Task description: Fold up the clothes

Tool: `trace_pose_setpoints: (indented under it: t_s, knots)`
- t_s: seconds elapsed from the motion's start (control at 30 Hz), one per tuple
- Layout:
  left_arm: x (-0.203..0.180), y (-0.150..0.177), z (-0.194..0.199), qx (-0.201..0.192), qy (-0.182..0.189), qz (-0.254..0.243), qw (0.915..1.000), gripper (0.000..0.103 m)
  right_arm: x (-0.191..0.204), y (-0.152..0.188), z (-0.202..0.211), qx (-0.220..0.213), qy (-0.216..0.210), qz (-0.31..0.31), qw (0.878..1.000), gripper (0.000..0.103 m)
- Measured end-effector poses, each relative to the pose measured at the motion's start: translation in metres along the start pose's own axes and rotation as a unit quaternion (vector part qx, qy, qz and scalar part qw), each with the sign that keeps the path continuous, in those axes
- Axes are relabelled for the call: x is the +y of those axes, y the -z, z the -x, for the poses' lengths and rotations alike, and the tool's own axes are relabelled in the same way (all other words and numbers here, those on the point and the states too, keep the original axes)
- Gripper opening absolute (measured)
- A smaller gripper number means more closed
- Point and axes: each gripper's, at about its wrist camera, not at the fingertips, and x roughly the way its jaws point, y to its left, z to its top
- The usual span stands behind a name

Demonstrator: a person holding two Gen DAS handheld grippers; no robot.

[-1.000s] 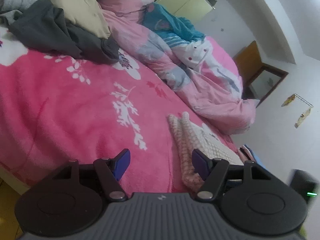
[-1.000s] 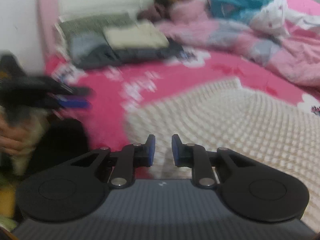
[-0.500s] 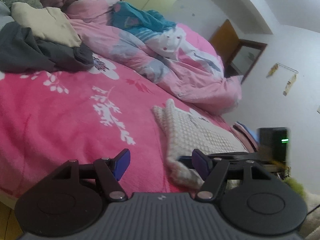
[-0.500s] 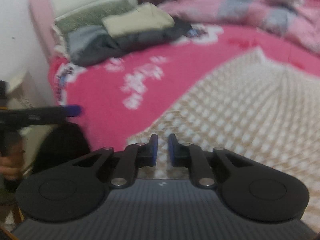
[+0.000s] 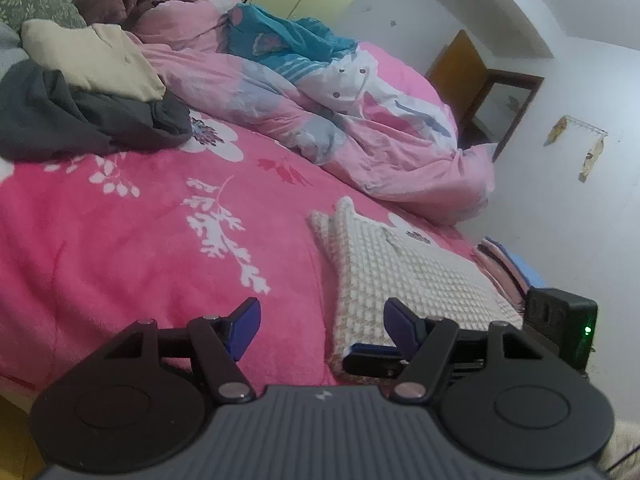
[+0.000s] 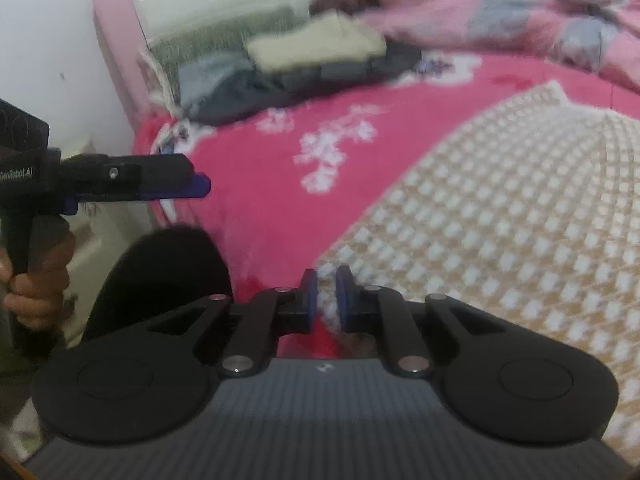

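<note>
A cream waffle-knit cloth [image 5: 400, 264] lies spread on the pink flowered blanket [image 5: 140, 240]. In the right wrist view the same cloth [image 6: 500, 220] fills the right side. My right gripper [image 6: 326, 280] is nearly shut, with the cloth's near corner pinched between its blue pads. From the left wrist camera the right gripper [image 5: 356, 354] shows at that same corner. My left gripper [image 5: 320, 312] hovers open over the blanket, left of the cloth, with nothing between its fingers. Seen from the right wrist, the left gripper [image 6: 200, 184] is held by a hand [image 6: 36, 280].
A heap of dark grey [image 5: 80, 120] and cream [image 5: 92, 60] garments lies at the bed's head. A person lies under a pink quilt [image 5: 320, 112] along the far side. Folded items [image 5: 504, 264] sit past the cloth, and a wooden door [image 5: 460, 68] is beyond.
My right gripper has sunk to the cloth's near corner and its jaws have narrowed onto the fabric. The left gripper has rolled and shifted slightly while staying open.
</note>
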Motion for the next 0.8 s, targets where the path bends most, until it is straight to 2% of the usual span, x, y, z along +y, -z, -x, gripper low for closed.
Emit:
trace_pose_setpoints:
  t_s: [0.1, 0.13, 0.27, 0.33, 0.43, 0.5, 0.53, 0.57, 0.73, 0.8]
  knots:
    - [-0.017, -0.005, -0.004, -0.007, 0.001, -0.002, 1.0, 0.069, 0.0, -0.001, 0.03, -0.046, 0.002, -0.031, 0.998, 0.01]
    - [-0.024, -0.006, -0.007, -0.008, 0.011, -0.003, 0.9999, 0.069, 0.0, 0.002, 0.044, -0.062, 0.014, -0.034, 0.997, 0.01]
    - [-0.06, -0.005, -0.039, 0.008, 0.059, -0.013, 0.9981, 0.068, -0.012, 0.023, 0.112, -0.131, 0.085, -0.091, 0.984, 0.01]
    - [-0.077, 0.001, -0.059, 0.023, 0.065, -0.027, 0.9973, 0.068, -0.021, 0.038, 0.14, -0.153, 0.124, -0.12, 0.973, 0.011]
    - [-0.095, 0.013, -0.093, 0.051, 0.048, -0.047, 0.9964, 0.068, -0.041, 0.066, 0.16, -0.159, 0.165, -0.154, 0.961, 0.012]
    - [-0.093, 0.022, -0.112, 0.076, 0.026, -0.047, 0.9956, 0.066, -0.057, 0.081, 0.156, -0.154, 0.17, -0.168, 0.959, 0.008]
    - [-0.09, 0.026, -0.12, 0.085, 0.019, -0.044, 0.9952, 0.062, -0.066, 0.088, 0.151, -0.152, 0.169, -0.172, 0.958, 0.006]
    - [-0.087, 0.029, -0.123, 0.084, 0.018, -0.044, 0.9953, 0.061, -0.072, 0.093, 0.145, -0.154, 0.169, -0.173, 0.958, 0.005]
    - [-0.083, 0.027, -0.121, 0.086, 0.026, -0.039, 0.9952, 0.061, -0.061, 0.084, 0.158, -0.15, 0.181, -0.147, 0.961, 0.005]
    - [-0.082, 0.027, -0.121, 0.088, 0.026, -0.036, 0.9951, 0.061, -0.057, 0.084, 0.175, -0.163, 0.215, -0.123, 0.955, 0.006]
